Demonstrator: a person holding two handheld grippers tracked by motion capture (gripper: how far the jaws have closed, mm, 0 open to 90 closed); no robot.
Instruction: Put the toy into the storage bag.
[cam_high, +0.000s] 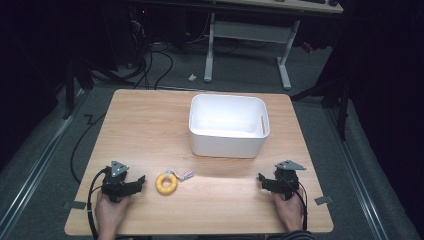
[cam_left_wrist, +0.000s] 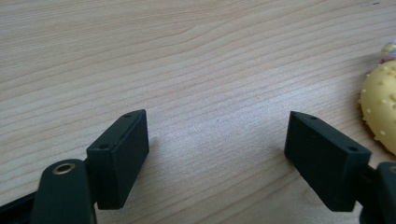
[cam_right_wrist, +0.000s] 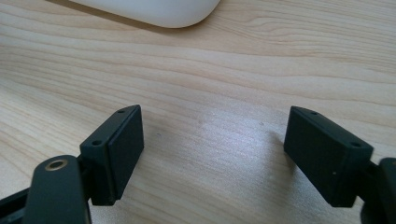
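the yellow ring toy (cam_high: 166, 183) lies lower centre on the desk (cam_high: 150, 125), looks light, soft, knobbly; pinch across its band. left hand-held gripper (cam_high: 141, 179) and right hand-held gripper (cam_high: 260, 177) both gape, empty.

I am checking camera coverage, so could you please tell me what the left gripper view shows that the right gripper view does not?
Left gripper view: the edge of the knobbly yellow ring toy with a bit of its pastel rope, just right of the open left tongs, apart from them.
Right gripper view: a rounded corner of the white bin ahead of the open right tongs.
Both: black jaws spread wide with nothing between them, over the bare wooden table.
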